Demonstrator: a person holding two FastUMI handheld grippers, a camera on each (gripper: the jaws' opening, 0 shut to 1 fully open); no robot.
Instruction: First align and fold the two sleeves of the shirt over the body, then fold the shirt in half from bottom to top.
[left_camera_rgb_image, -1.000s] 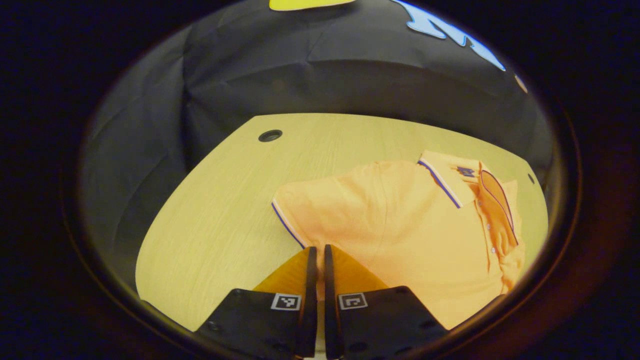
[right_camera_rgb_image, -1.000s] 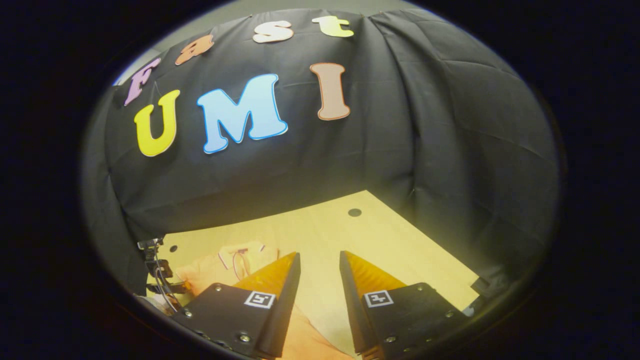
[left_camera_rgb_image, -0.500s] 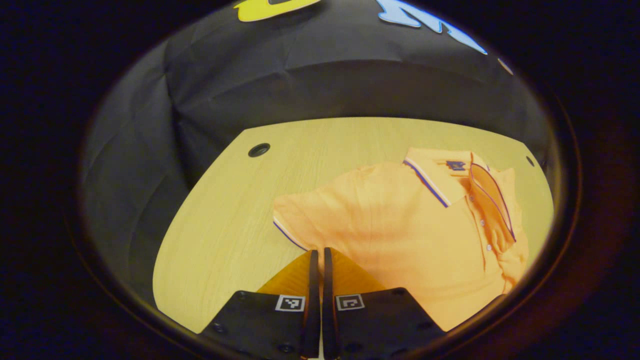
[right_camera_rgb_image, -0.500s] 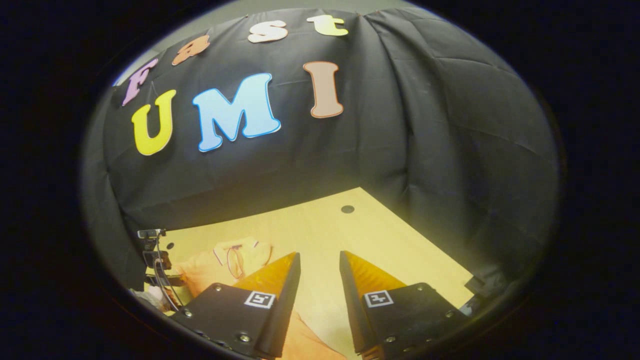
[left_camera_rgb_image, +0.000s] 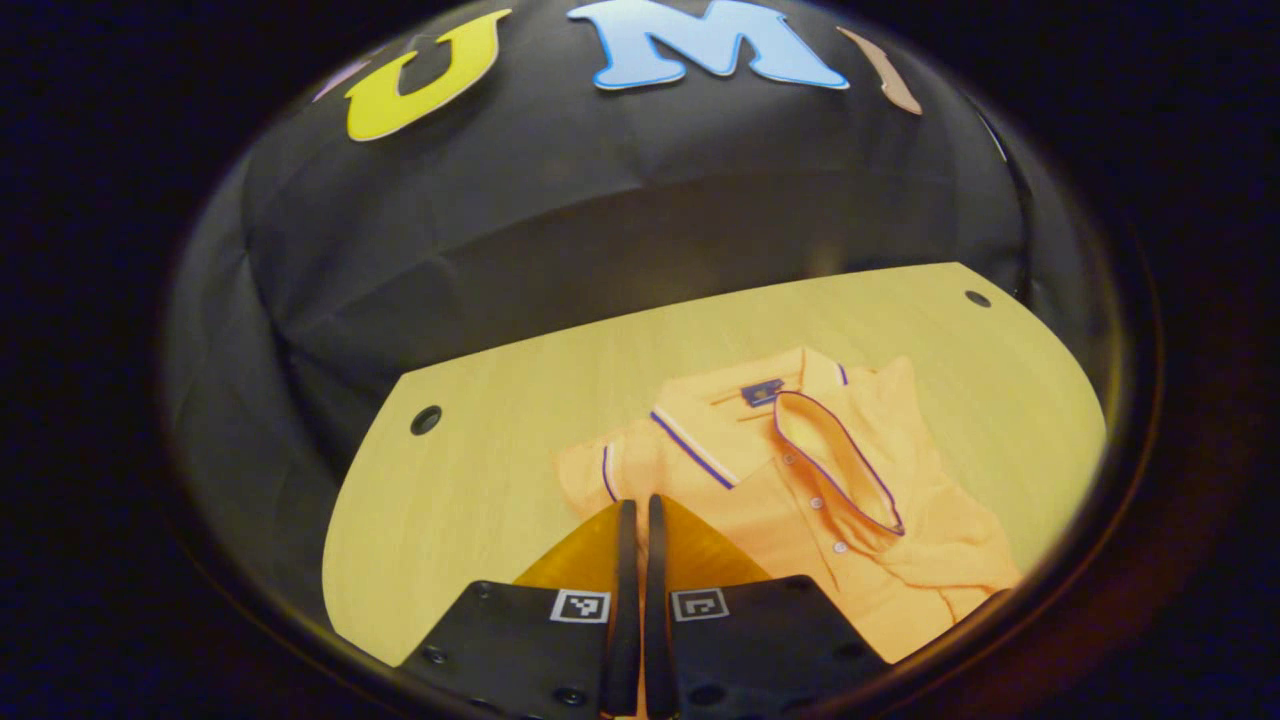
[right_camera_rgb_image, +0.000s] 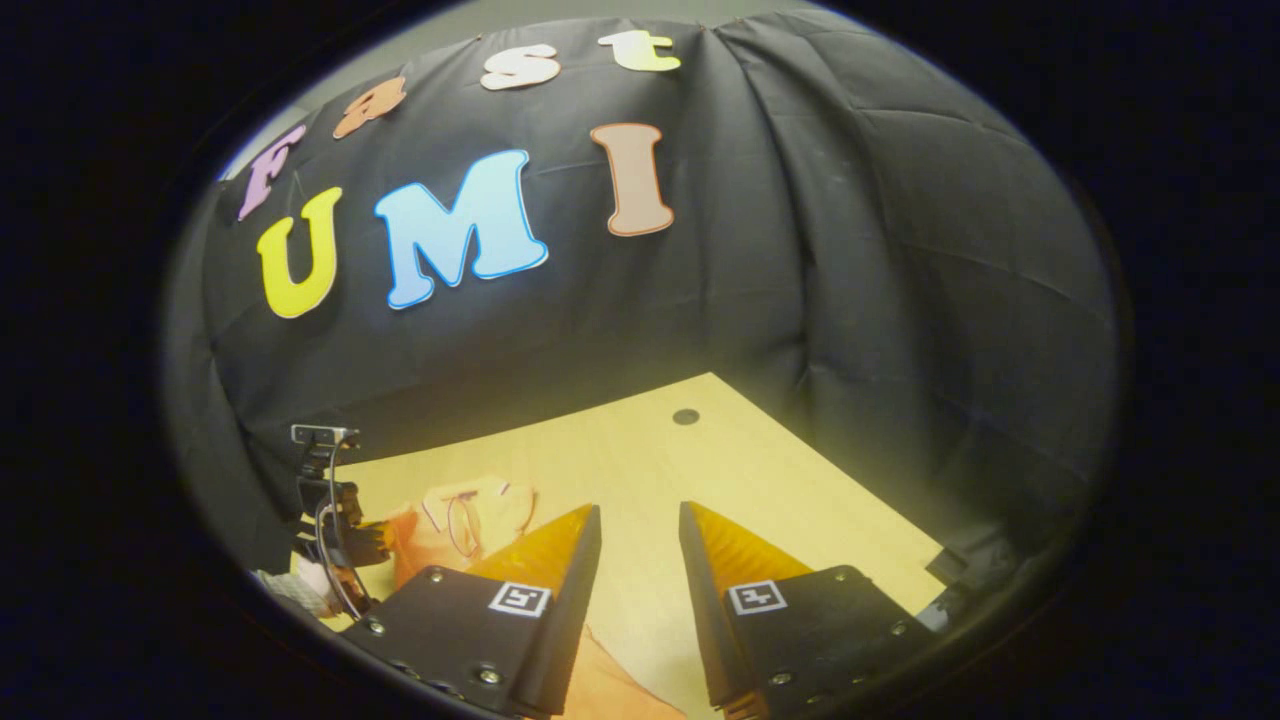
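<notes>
Where left claw pinches, shirt lies.

left hand-held gripper: black body, square tags | right hand-held gripper: same, visible screws

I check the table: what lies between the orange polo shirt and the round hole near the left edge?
Left gripper view: bare table between shirt and hole.

In the left gripper view, the shirt is cut off at about 5 o'clock, its lower body hidden. Whether the closed jaws pinch its sleeve cannot be told. In the right gripper view, the shirt looks small and blurred at 8 o'clock.
</notes>
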